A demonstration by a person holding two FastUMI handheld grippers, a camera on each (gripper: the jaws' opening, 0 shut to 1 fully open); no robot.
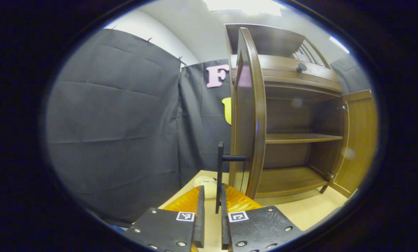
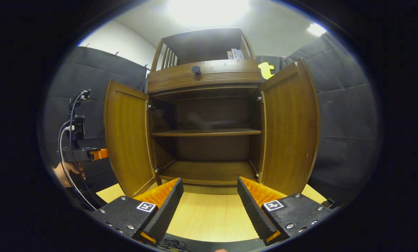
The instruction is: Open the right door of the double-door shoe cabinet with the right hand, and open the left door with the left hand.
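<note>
Both doors stand wide open on the cabinet (image 2: 203, 75). Our left gripper (image 1: 211, 204) pinches the thin handle (image 1: 220, 175) of the left door (image 1: 249, 112). Our right gripper (image 2: 209, 203) is open and holds nothing, near the right door (image 2: 289, 129). The doors look stiff and swing easily.

1. Left gripper (image 1: 211, 196): fingers nearly closed, clamped on a thin bar between them.
2. Right gripper (image 2: 210, 194): fingers spread wide, holding nothing.
3. A hand (image 2: 66, 174) grips the left gripper at the right gripper view's left edge.
</note>
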